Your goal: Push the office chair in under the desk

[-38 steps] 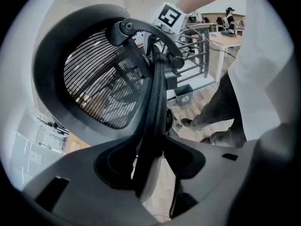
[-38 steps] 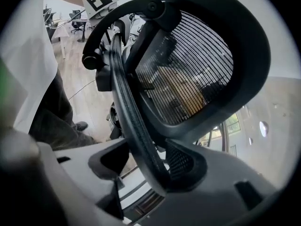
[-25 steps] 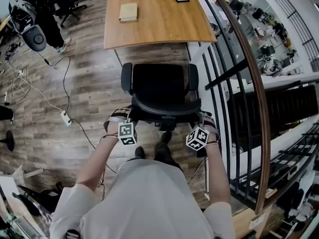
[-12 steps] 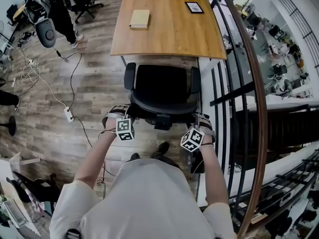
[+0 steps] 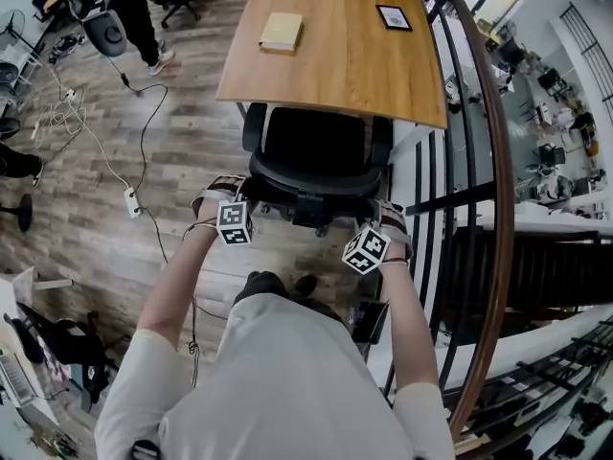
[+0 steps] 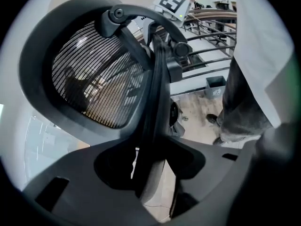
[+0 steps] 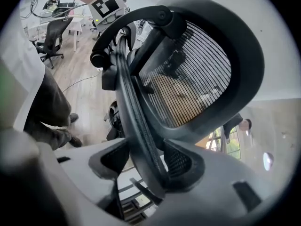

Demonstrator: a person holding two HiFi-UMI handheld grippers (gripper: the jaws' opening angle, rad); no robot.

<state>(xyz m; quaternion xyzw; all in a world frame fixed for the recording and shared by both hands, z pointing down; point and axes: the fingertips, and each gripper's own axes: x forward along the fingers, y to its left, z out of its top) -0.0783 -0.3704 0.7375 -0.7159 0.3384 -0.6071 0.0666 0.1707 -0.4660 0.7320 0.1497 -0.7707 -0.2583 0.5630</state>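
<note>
The black office chair [image 5: 316,156] stands with its seat front tucked under the edge of the wooden desk [image 5: 335,65]. Its mesh backrest [image 6: 94,79] faces me. My left gripper [image 5: 228,199] is shut on the left side of the backrest's rim, which runs up between its jaws [image 6: 150,173]. On the right side of that rim, my right gripper [image 5: 385,226] is shut as well, the curved frame [image 7: 136,121] crossing between its jaws [image 7: 146,168]. Both marker cubes show just behind the chair.
A curved railing [image 5: 484,161] with dark bars runs close along the chair's right. On the desk lie a tan book [image 5: 281,32] and a small framed picture [image 5: 395,17]. A power strip [image 5: 132,202] with cables lies on the floor left. A person [image 5: 134,8] stands far left.
The chair has rolled forward toward the desk, its seat front now under the desk edge. Both grippers, still on the backrest rim, travelled with it, and I have stepped forward.
</note>
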